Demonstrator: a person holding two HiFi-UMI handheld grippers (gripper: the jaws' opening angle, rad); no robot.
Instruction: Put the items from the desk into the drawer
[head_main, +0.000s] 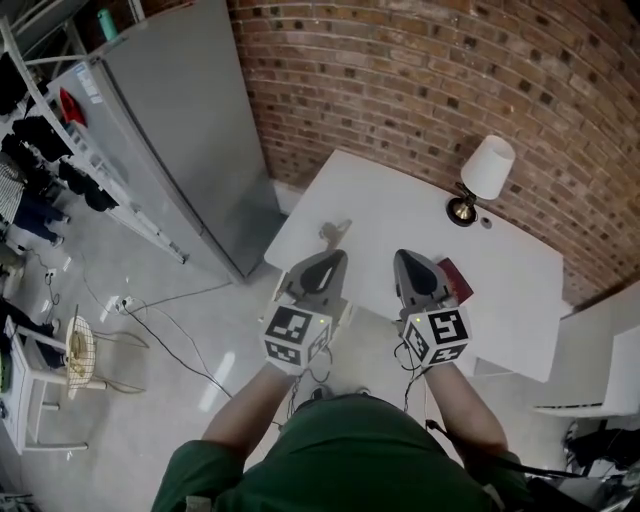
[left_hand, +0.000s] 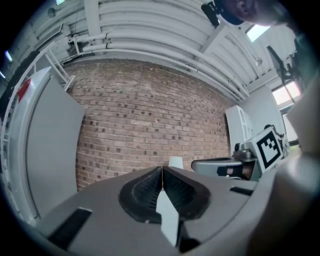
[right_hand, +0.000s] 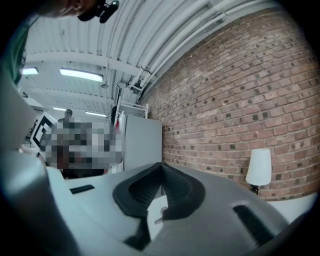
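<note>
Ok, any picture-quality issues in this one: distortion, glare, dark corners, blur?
Head view: sharp and evenly lit; the brick wall bows with the lens, the white desk is bright but not blown out. Left gripper view: strong fisheye, dark corners, window blown out at right. Right gripper view: same curvature, bright ceiling lights, a mosaic patch added at left.

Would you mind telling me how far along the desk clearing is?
Nothing looks done: a dark red item lies on the desk, and no drawer is in view. In hand: nothing; the left claw and right claw are shut and empty above it. Everything is left to do.
</note>
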